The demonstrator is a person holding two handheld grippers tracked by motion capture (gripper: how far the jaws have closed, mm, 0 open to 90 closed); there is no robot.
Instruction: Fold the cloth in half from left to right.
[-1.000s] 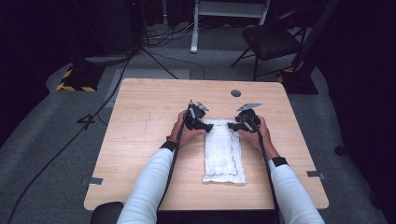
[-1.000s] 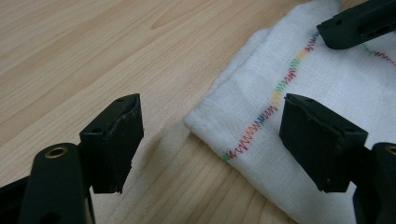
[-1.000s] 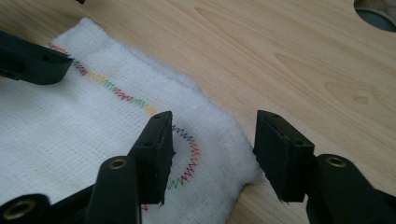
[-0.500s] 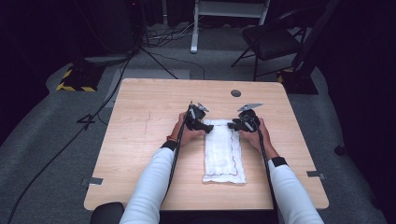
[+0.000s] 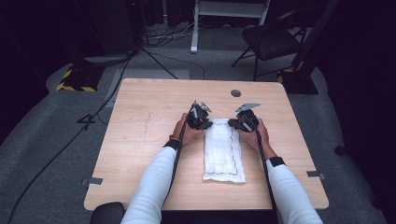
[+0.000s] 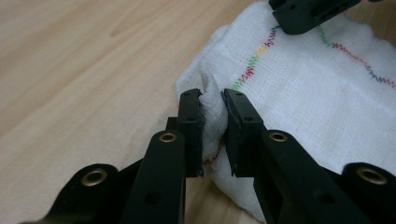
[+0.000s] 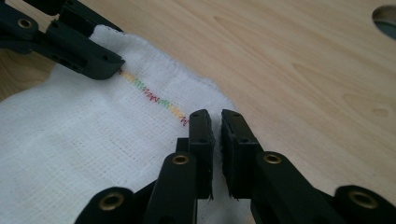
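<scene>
A white cloth [image 5: 223, 151] with a coloured zigzag seam lies as a long folded strip on the wooden table [image 5: 140, 121]. My left gripper [image 5: 208, 123] holds its far left corner. In the left gripper view the jaws [image 6: 213, 98] are shut on a pinched ridge of the cloth [image 6: 317, 88]. My right gripper [image 5: 234, 125] is at the far right corner. Its jaws [image 7: 215, 116] are closed to a thin slit over the edge of the cloth [image 7: 84, 140]. Each gripper view also shows the other gripper's jaw on the cloth [image 6: 313, 11] [image 7: 79, 46].
A round cable hole [image 5: 236, 93] sits in the table just beyond the right gripper. Bare wood stretches left of the cloth. Off the table's far side stand a dark chair [image 5: 275, 39] and a white stand [image 5: 194, 28], with cables on the floor.
</scene>
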